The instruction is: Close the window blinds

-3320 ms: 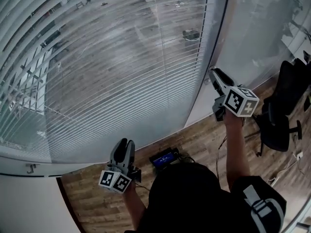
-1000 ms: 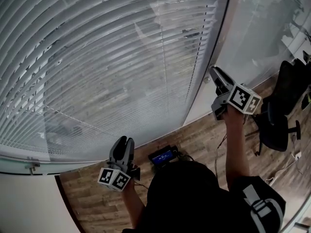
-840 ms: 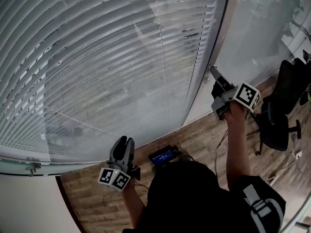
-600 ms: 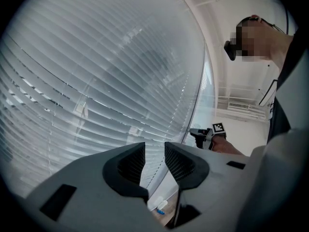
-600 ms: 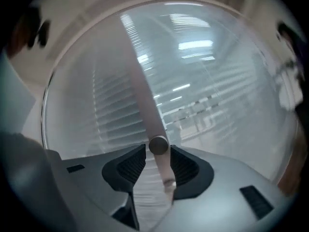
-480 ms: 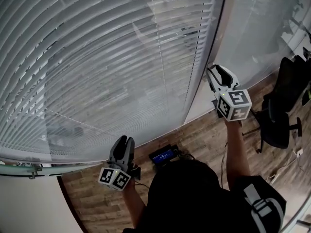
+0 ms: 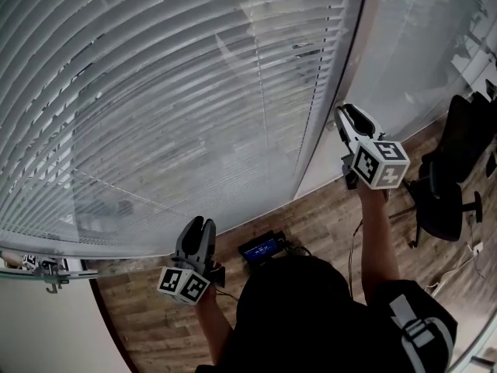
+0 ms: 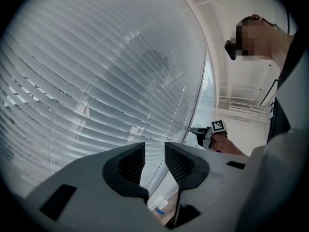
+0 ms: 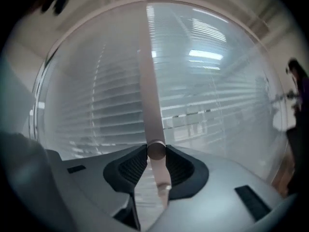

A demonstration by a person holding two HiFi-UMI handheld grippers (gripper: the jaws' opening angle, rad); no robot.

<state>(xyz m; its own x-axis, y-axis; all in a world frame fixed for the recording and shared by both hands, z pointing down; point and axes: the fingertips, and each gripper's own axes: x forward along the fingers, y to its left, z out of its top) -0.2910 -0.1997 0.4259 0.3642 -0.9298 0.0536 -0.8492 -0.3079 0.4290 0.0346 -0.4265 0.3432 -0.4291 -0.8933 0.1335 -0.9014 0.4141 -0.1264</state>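
Note:
White slatted window blinds (image 7: 194, 92) fill the upper left of the head view, their slats tilted nearly flat and showing little of the outside. The blinds' pale tilt wand (image 9: 150, 95) hangs straight down between the pads of my right gripper (image 9: 156, 151), which are closing on it and touch it on both sides. In the head view that right gripper (image 7: 342, 113) is raised beside the window frame. My left gripper (image 7: 200, 225) hangs low by the floor, its jaws (image 8: 154, 151) a little apart with nothing between them.
A black office chair (image 7: 450, 177) stands at the right on the wooden floor. A small device with a blue screen (image 7: 262, 250) lies below the window. A frosted glass panel (image 7: 419, 53) lies right of the frame. A metal bracket (image 7: 46, 274) sticks out at lower left.
The slats have turned from see-through to nearly shut. My right gripper has rolled back and forth at the wand, its marker cube turning. The left gripper has stayed put.

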